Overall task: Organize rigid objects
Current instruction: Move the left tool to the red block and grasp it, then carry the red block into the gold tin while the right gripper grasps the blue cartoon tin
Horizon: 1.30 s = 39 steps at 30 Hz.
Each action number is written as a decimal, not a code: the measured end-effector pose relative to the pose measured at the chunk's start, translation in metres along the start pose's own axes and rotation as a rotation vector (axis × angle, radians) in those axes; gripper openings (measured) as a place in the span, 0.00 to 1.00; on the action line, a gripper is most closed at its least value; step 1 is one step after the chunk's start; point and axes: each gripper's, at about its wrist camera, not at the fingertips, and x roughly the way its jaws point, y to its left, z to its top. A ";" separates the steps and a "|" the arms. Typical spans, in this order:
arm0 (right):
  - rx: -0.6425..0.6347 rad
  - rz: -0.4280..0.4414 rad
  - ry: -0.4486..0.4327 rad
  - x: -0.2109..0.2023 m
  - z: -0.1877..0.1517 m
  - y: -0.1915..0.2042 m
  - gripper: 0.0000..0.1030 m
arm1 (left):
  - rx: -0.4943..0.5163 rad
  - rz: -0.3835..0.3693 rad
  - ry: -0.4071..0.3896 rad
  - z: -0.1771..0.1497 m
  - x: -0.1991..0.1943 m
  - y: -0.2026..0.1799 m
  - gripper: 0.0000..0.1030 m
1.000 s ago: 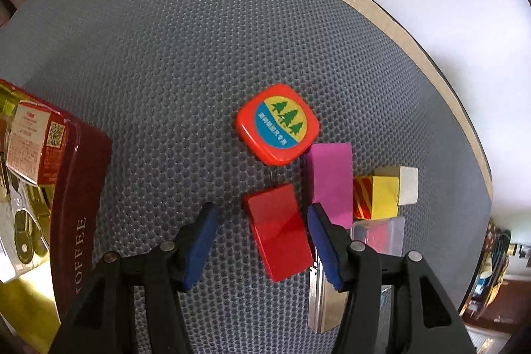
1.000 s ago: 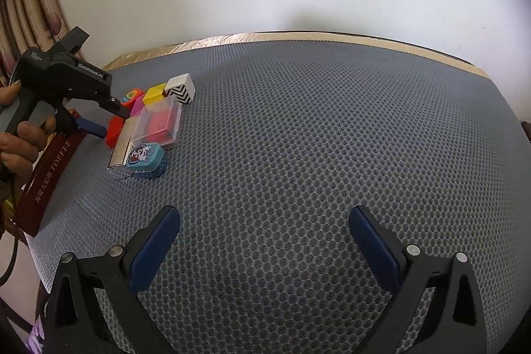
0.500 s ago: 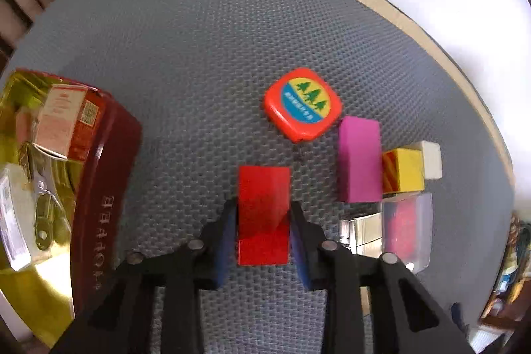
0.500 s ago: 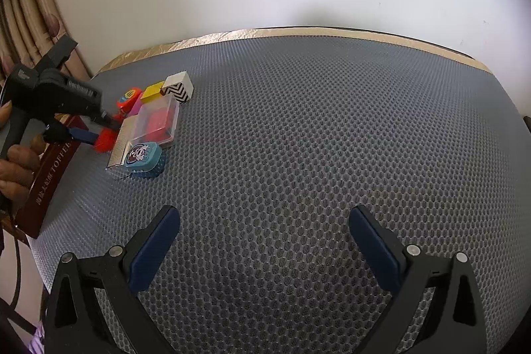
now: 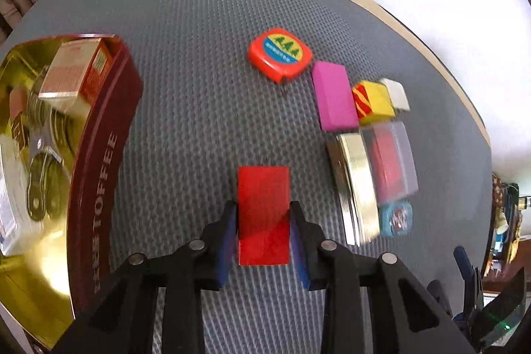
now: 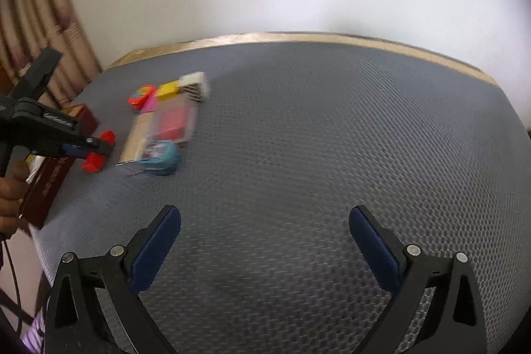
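My left gripper (image 5: 264, 221) is shut on a red block (image 5: 264, 208) and holds it above the grey mat, between the tin and the row of objects. The red block also shows in the right wrist view (image 6: 98, 151), held by the left gripper (image 6: 96, 148). An open dark red toffee tin (image 5: 96, 161) with several items inside lies to the left. My right gripper (image 6: 265, 241) is open and empty over the mat's near middle.
On the mat lie an orange tape measure (image 5: 280, 53), a magenta block (image 5: 335, 97), a yellow cube (image 5: 373, 102), a white cube (image 5: 396, 93), a gold tin (image 5: 356, 184), a clear box with red contents (image 5: 390, 161) and a blue tape measure (image 5: 396, 218).
My left gripper closed on the red block, lifted it and drew it back toward the tin side, away from the row. The right gripper stayed open and shifted slightly.
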 end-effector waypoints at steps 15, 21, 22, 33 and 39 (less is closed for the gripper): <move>0.134 0.137 0.075 0.046 0.042 0.045 0.81 | 0.062 -0.084 -0.025 -0.046 -0.060 0.005 0.30; 0.092 0.101 0.098 0.063 0.045 0.058 0.71 | 0.057 -0.099 -0.020 -0.037 -0.058 0.007 0.30; 0.086 0.091 0.103 0.066 0.045 0.059 0.67 | 0.057 -0.100 -0.019 -0.036 -0.057 0.006 0.30; 0.023 0.031 0.099 0.072 0.044 0.070 0.39 | 0.050 -0.115 -0.018 -0.040 -0.058 0.001 0.30; 0.041 0.014 0.056 0.049 0.029 0.061 0.39 | 0.040 -0.117 -0.048 -0.047 -0.080 0.013 0.30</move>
